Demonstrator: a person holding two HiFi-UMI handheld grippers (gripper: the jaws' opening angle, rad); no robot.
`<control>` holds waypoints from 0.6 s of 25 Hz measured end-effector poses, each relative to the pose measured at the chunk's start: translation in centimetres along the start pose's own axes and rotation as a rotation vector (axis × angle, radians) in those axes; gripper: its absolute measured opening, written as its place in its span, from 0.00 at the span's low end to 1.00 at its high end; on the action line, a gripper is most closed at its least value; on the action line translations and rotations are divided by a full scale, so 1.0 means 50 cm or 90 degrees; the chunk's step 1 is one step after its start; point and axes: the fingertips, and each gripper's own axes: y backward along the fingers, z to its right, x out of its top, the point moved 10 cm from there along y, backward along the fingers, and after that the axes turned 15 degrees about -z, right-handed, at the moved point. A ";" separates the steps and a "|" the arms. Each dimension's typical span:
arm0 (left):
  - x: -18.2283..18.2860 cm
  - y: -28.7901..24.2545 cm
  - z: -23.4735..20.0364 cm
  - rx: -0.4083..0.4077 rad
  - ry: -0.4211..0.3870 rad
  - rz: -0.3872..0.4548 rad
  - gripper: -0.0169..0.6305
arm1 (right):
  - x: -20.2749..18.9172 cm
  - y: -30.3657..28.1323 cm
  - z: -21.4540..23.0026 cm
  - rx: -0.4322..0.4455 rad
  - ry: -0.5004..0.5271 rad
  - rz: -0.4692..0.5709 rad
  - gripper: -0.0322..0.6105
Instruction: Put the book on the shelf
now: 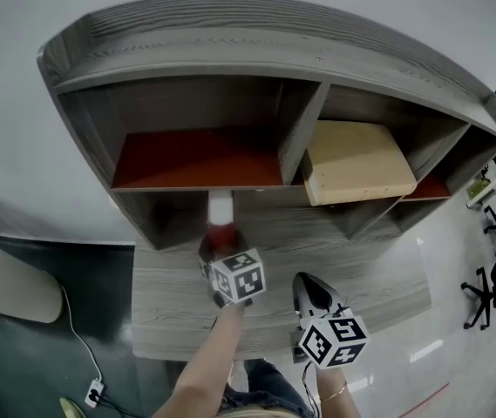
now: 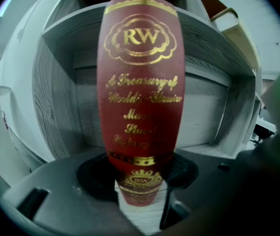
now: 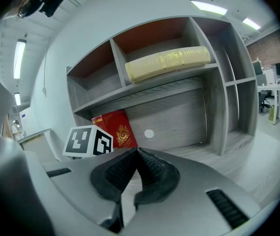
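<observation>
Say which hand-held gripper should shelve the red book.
Left: the left hand-held gripper grips the red book upright at the shelf; the right hand-held gripper is shut, empty, farther back.

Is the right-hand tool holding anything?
No, the right gripper has its jaws pressed together with nothing between them.

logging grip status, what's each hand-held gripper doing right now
Left hand-held gripper: closed on the red book with gold lettering.
Right hand-held gripper: closed, holding nothing.
</observation>
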 end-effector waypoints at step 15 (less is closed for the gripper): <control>0.014 -0.023 0.008 0.010 -0.021 0.004 0.39 | 0.005 -0.016 0.011 0.002 -0.006 -0.009 0.06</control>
